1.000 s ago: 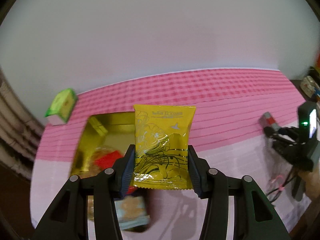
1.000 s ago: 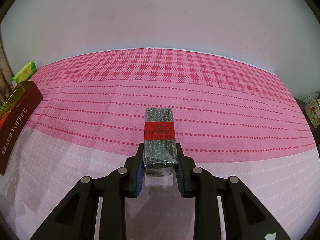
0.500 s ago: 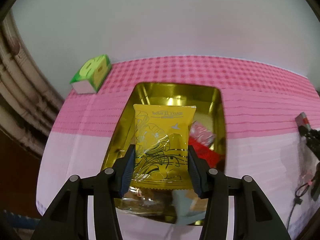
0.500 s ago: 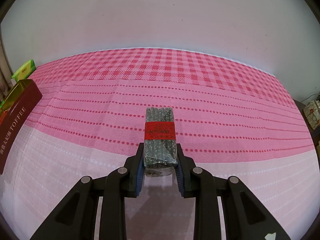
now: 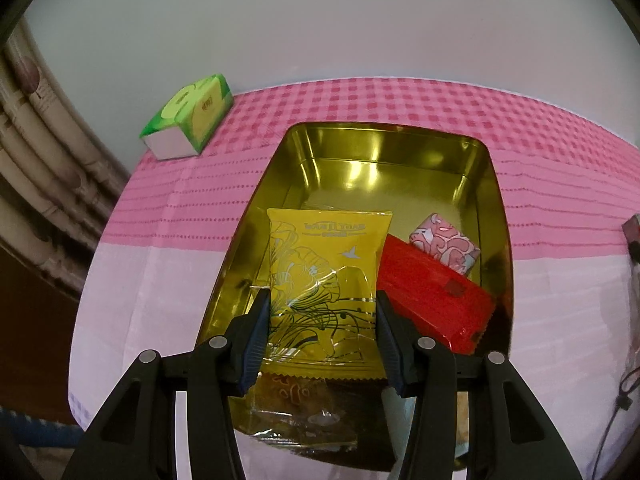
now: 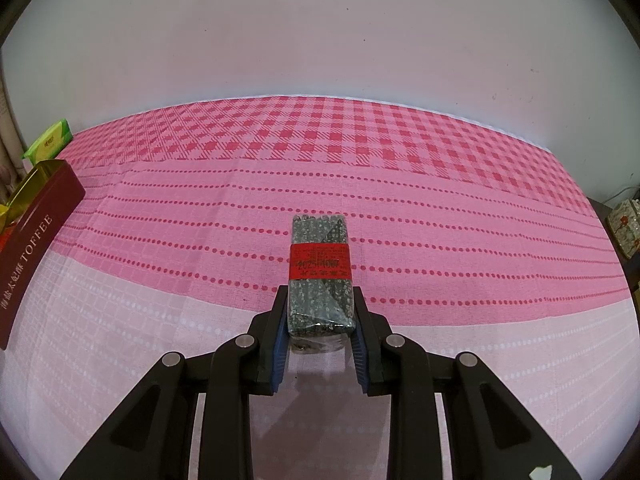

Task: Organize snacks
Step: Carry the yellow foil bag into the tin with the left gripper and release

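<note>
My left gripper (image 5: 322, 320) is shut on a yellow snack packet (image 5: 324, 276) and holds it over the gold tin (image 5: 384, 148). Inside the tin lie a red packet (image 5: 432, 300), a small pink patterned packet (image 5: 446, 242) and a clear-wrapped snack (image 5: 296, 408) at the near end. My right gripper (image 6: 320, 316) is shut on a dark speckled bar with a red band (image 6: 320, 276), held above the pink cloth. The tin's dark red side marked TOFFEE (image 6: 30, 256) shows at the left edge of the right wrist view.
A green tissue box (image 5: 190, 118) stands on the pink checked tablecloth (image 5: 540, 184) beyond the tin's left corner, also seen in the right wrist view as a green box (image 6: 48, 144). A white wall runs behind the table. Cables (image 5: 624, 396) hang at the right.
The left gripper has carried the yellow packet leftward and down until it hangs over the gold tin, which now looks larger and centred. The right gripper and its bar have stayed still.
</note>
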Tool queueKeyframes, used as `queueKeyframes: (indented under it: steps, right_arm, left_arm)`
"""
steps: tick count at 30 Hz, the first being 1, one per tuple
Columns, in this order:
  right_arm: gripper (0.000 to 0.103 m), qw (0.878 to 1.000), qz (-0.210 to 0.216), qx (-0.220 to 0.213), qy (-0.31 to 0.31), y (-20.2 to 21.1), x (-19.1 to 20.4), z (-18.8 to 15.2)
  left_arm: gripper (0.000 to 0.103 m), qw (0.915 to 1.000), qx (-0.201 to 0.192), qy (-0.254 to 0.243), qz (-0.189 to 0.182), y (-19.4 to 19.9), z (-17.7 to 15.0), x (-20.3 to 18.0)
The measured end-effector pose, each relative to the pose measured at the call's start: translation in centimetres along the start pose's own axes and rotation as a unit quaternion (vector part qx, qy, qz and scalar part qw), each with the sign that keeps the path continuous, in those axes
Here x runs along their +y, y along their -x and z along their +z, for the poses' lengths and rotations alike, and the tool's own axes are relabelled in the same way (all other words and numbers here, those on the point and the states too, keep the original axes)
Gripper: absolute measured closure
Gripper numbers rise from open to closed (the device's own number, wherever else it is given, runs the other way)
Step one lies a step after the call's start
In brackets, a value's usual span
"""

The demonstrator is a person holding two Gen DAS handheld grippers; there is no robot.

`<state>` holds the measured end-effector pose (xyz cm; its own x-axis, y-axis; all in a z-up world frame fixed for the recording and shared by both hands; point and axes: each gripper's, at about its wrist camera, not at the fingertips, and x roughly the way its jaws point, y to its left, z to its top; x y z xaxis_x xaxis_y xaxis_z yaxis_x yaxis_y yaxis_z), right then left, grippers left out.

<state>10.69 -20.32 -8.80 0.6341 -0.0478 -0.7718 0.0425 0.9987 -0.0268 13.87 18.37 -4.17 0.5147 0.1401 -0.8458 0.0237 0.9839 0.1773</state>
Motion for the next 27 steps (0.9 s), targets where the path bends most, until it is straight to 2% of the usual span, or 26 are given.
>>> queueKeyframes:
  steps: [15, 17, 21, 27]
  right_arm:
    - [0.078, 1.0, 0.001, 0.0, -0.001, 0.0, 0.0, 0.0]
    - [0.078, 1.0, 0.001, 0.0, -0.001, 0.0, 0.0, 0.0]
    - [0.078, 1.0, 0.001, 0.0, -0.001, 0.0, 0.0, 0.0]
    - [0.078, 1.0, 0.0, 0.0, 0.0, 0.0, 0.0, 0.0]
  left_arm:
    - [0.048, 0.9998, 0.001, -0.012, 0.013, -0.3, 0.3, -0.3]
    - [0.046, 0.9999, -0.002, -0.009, 0.01, -0.3, 0.3, -0.2]
    - [0.032, 0.9999, -0.013, -0.005, 0.004, 0.6, 0.4, 0.0]
    - [0.031, 0.9993, -0.035, -0.01, 0.006, 2.4, 0.7, 0.2]
